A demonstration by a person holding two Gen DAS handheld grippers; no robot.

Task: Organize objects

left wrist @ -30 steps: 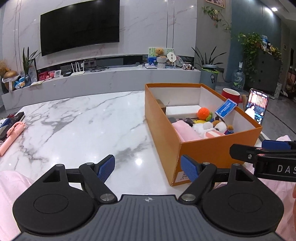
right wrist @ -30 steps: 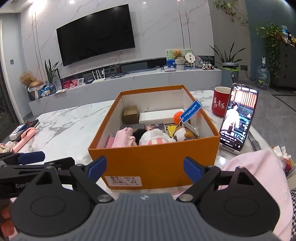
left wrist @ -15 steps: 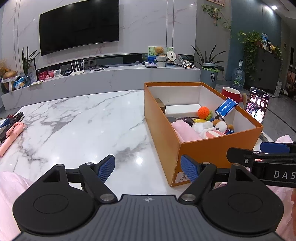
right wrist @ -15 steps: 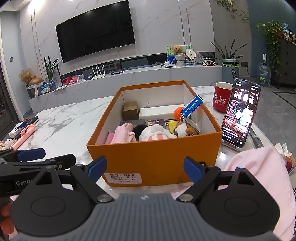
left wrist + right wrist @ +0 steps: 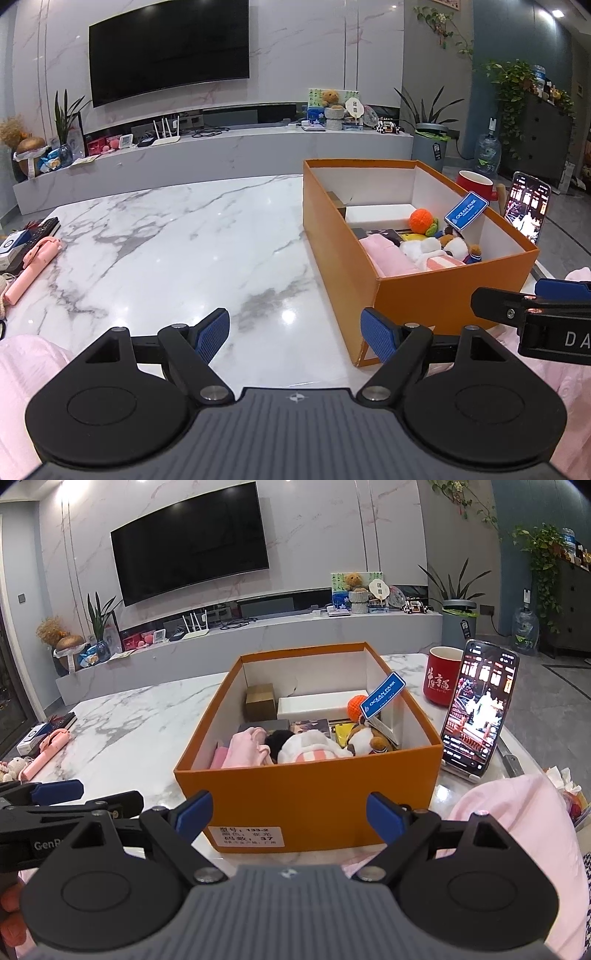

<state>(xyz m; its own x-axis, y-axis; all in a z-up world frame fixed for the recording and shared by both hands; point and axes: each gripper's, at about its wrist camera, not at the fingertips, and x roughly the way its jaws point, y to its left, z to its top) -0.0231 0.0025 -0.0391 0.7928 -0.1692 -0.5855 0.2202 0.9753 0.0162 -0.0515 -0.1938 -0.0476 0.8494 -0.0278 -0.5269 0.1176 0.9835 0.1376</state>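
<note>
Shoebox (image 5: 314, 797) in orange sits mid-frame ahead of your right gripper (image 5: 290, 812), packed with a pink cloth (image 5: 245, 751), plush toys and an orange ball (image 5: 355, 707). Both grippers are spread and empty; your left gripper (image 5: 295, 334) faces bare marble table (image 5: 177, 243). A phone (image 5: 478, 710) and red mug (image 5: 441, 681) stand at right.

Your orange box (image 5: 306, 797) wall hides the lower parts of the toys inside. Its label (image 5: 246, 836) print is too blurred to read. The right tongs (image 5: 532, 295) are cut off by the left view's edge.

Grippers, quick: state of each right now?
Left hand-held gripper: open, holding nothing, over the marble table.
Right hand-held gripper: open, holding nothing, facing the orange box.
</note>
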